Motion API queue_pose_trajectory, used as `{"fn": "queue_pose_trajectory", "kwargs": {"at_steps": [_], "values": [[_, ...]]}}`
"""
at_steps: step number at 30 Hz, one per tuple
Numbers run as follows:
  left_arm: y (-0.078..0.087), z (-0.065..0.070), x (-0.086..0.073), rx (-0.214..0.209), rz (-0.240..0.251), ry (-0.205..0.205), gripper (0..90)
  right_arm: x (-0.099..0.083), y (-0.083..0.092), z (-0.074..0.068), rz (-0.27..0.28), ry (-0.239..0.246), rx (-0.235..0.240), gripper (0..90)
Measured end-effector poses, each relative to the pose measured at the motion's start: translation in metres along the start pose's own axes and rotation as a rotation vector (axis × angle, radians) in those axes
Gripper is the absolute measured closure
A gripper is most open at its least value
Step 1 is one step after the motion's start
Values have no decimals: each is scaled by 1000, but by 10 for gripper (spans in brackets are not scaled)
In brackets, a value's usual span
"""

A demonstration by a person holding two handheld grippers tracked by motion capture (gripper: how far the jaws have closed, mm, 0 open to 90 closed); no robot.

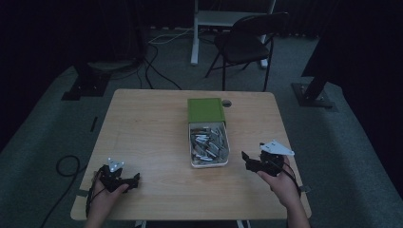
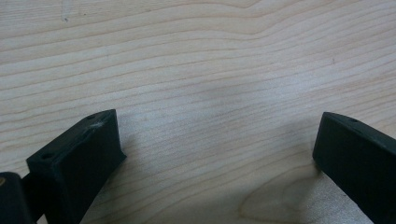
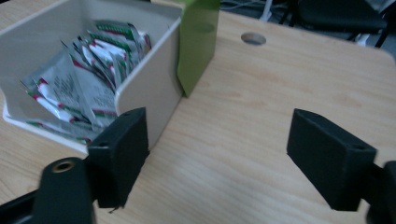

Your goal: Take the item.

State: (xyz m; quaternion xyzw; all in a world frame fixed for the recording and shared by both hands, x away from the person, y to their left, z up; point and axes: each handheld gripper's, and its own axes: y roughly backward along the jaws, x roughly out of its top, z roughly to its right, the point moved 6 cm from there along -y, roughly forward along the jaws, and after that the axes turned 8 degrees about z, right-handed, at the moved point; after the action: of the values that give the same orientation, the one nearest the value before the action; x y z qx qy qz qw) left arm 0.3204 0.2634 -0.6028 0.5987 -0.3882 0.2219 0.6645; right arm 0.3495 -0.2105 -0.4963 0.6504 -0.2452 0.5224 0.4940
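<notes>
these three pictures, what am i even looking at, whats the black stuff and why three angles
A person sits at a wooden table holding a hand-held two-jaw gripper in each hand. The high view looks down from above: the left gripper sits low near the table's near edge, the right gripper beside the box. The other two pictures come from cameras riding on the grippers, so the black blocks at the bottom are their own jaws. Both grippers are open and hold nothing. On the table stands a white box, slid partly out of a green sleeve and filled with small sachets. The right gripper view shows that box up close; the left gripper view shows bare wood.
</notes>
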Motion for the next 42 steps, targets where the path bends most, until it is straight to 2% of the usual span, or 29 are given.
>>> {"fn": "queue_pose_trajectory", "kwargs": {"at_steps": [8,18,23,28,35,41,42], "values": [[0,0,0,0,0,1,17,17,-4,-14,32,38,37,225],[0,0,0,0,0,1,17,27,-15,-36,51,83,96,265],[0,0,0,0,0,1,17,30,-22,-46,42,105,117,391],[0,0,0,0,2,2,17,33,-27,-58,56,121,162,420],[0,0,0,0,1,1,17,28,-36,-75,29,172,218,486],[0,0,0,0,1,2,17,24,-45,-82,6,182,217,524],[0,0,0,0,0,1,17,22,-47,-83,1,189,221,562]]}}
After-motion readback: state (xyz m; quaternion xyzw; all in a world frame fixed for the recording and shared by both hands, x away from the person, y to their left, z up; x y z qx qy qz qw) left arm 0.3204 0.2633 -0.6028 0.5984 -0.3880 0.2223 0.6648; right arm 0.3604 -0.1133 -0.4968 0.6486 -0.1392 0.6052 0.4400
